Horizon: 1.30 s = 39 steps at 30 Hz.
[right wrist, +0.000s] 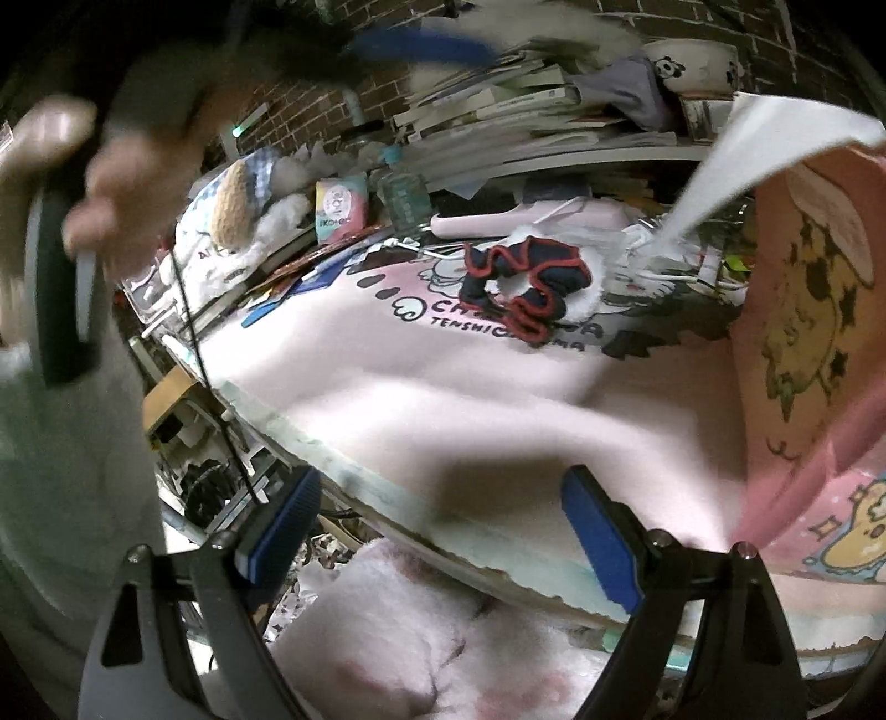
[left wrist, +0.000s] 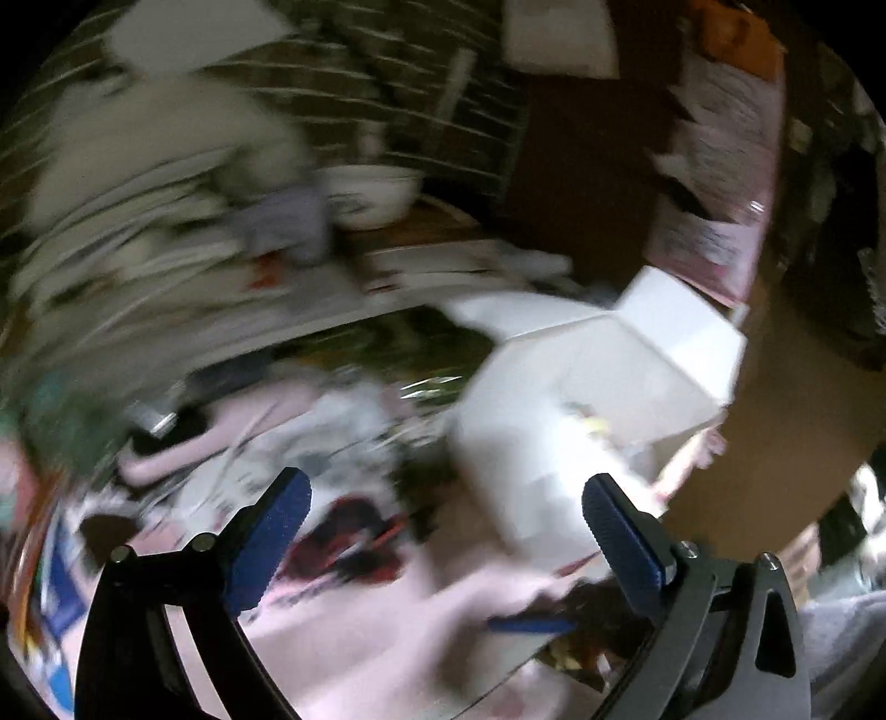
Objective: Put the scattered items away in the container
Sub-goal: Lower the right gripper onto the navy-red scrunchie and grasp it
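A dark scrunchie with red trim (right wrist: 523, 285) lies on the pink printed desk mat (right wrist: 443, 387); it shows blurred in the left wrist view (left wrist: 354, 540) just ahead of my left gripper (left wrist: 446, 512), which is open and empty. A white open box (left wrist: 587, 387) stands ahead right of the left gripper. My right gripper (right wrist: 443, 518) is open and empty, over the mat's near edge. A pink box with a cartoon print (right wrist: 819, 310) stands at the right, its white flap (right wrist: 747, 149) raised. The left hand and its gripper (right wrist: 421, 47) show blurred at top left.
Stacked books (right wrist: 531, 111) and a panda bowl (right wrist: 692, 63) line the back. Plush toys (right wrist: 243, 221) and a tissue pack (right wrist: 340, 207) sit at the left. A white cable (right wrist: 637, 243) runs behind the scrunchie. A fluffy pink cushion (right wrist: 421, 637) lies below the desk edge.
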{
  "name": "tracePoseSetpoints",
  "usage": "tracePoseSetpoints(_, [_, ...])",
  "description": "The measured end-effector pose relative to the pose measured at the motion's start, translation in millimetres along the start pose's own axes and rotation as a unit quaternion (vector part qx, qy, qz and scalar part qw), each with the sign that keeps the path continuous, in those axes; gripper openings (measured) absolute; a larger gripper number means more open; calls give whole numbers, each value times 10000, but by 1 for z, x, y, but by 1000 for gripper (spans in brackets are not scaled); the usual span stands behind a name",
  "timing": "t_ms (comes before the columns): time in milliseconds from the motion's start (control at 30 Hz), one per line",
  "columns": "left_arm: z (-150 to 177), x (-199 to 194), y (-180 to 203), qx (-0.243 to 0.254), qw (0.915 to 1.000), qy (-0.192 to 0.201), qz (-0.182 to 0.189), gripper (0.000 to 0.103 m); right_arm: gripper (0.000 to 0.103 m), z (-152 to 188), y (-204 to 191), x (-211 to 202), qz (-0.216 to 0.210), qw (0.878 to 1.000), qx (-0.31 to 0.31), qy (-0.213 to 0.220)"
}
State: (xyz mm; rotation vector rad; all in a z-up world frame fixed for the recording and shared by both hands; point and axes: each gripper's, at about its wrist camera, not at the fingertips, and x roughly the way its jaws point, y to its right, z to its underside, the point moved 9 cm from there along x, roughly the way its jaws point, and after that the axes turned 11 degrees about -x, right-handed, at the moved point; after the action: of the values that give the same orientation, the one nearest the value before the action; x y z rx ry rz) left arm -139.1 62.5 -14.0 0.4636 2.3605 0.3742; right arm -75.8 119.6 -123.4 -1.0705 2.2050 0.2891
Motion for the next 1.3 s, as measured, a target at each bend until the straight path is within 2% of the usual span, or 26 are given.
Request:
tracePoseSetpoints(167, [24, -14, -62, -705, 9948, 434, -587, 98, 87, -4, -8, 10, 192, 9995, -218, -90])
tracePoseSetpoints(333, [44, -28, -103, -1033, 9854, 805, -1086, 99, 87, -14, -16, 23, 381, 9985, -369, -146])
tracePoseSetpoints(467, [53, -45, -117, -1248, 9813, 1159, -900, 103, 87, -25, -21, 30, 662, 9963, -533, -126])
tracePoseSetpoints(600, [61, -48, -129, -1280, 9797, 1162, -1017, 103, 87, -40, -18, 32, 1109, 9919, -625, 18])
tracePoseSetpoints(767, [61, -54, -134, -1395, 9790, 1342, -633, 103, 87, -59, -6, 39, 1682, 9843, -530, 40])
tracePoseSetpoints(900, [61, -53, -134, -1326, 9801, 1393, -491, 103, 88, -72, 5, 49, 1911, 9809, -364, 14])
tracePoseSetpoints(967, [61, -52, -135, -1327, 9804, 1404, -397, 103, 103, -77, 11, 55, 1974, 9798, -320, -7])
tracePoseSetpoints(1167, [61, -47, -139, -1329, 9806, 1418, -257, 103, 103, -97, 39, 60, 2143, 9767, 16, 79])
tracePoseSetpoints(1300, [61, -42, -139, -1328, 9813, 1381, -164, 103, 103, -102, 57, 70, 2239, 9744, 83, -168])
